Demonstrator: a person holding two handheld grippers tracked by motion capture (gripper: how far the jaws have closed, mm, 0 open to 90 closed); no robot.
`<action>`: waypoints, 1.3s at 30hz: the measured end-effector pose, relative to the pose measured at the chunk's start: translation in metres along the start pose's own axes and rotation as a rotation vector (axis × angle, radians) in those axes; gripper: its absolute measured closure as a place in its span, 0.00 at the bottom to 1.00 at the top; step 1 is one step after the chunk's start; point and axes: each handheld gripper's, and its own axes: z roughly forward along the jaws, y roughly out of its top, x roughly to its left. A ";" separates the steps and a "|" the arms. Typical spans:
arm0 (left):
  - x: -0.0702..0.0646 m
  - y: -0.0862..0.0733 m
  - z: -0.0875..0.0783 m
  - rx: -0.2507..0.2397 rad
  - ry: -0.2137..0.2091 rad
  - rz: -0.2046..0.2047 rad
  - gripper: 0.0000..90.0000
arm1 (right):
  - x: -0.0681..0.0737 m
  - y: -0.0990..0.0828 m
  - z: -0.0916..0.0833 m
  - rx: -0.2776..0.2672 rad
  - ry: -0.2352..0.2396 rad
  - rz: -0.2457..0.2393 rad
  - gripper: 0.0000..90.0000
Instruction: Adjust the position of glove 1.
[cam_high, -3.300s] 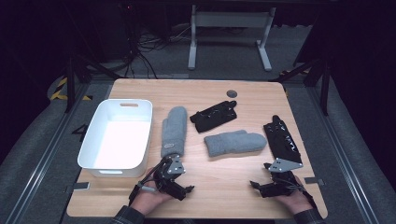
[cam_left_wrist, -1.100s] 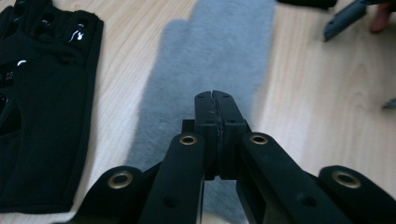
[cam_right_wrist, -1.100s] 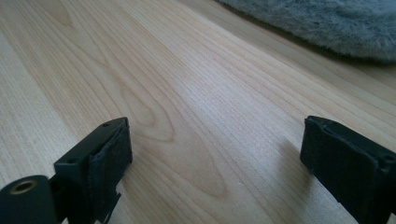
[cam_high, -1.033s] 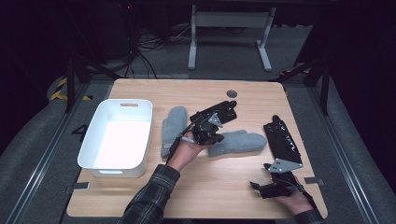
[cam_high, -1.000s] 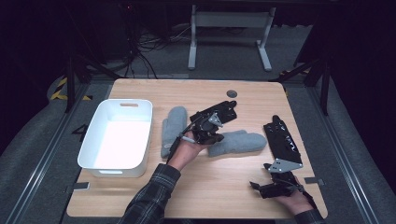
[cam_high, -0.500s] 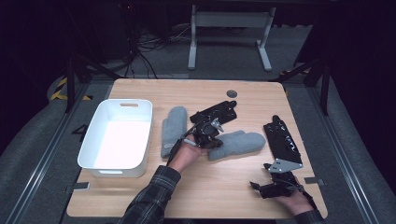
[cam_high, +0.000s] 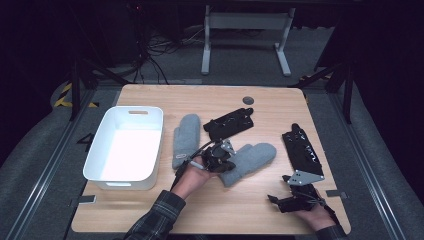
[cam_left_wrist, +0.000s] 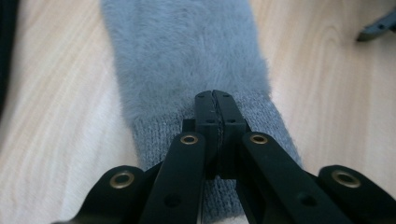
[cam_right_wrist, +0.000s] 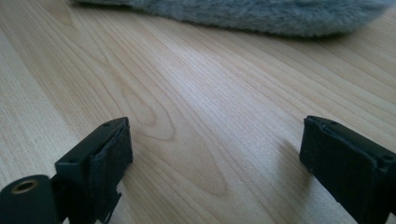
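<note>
Left gripper (cam_high: 218, 159) sits at table (cam_high: 150, 210) center, jaws pressed together on the knit cuff of the right-hand mitten (cam_high: 250, 157); in the left gripper view the tips meet over the cuff's ribbing (cam_left_wrist: 159, 135) with fabric seemingly pinched between them. That mitten lies flat, fingertip end toward 2 o'clock, cuff toward 7. Second mitten (cam_high: 185, 140) lies just at 9 o'clock of it, apart, beside the white bin (cam_high: 125, 145) at far 9 o'clock.

Right gripper (cam_high: 295, 197) rests on the wood at 5 o'clock, jaws wide apart, holding nothing; mitten fluff is ahead of it in its own view.

We judge the step as lifting the mitten by its cuff. To do it well we keep the pinch firm, since a thin bite on knit may slip; raise straight up first so the fluffy body peels off the wood, then carry toward 9 o'clock, clearing the other mitten and the black brackets (cam_high: 229, 123) at 12.
</note>
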 end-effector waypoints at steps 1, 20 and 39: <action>-0.003 -0.003 -0.002 0.002 -0.005 -0.009 1.00 | 0.000 0.000 0.000 0.000 0.000 0.000 0.11; -0.011 -0.003 -0.023 -0.053 -0.009 -0.004 1.00 | 0.000 0.000 0.000 0.000 0.000 0.000 0.11; -0.025 0.014 0.020 0.024 -0.104 0.072 1.00 | 0.000 0.000 0.000 0.001 0.002 -0.001 0.11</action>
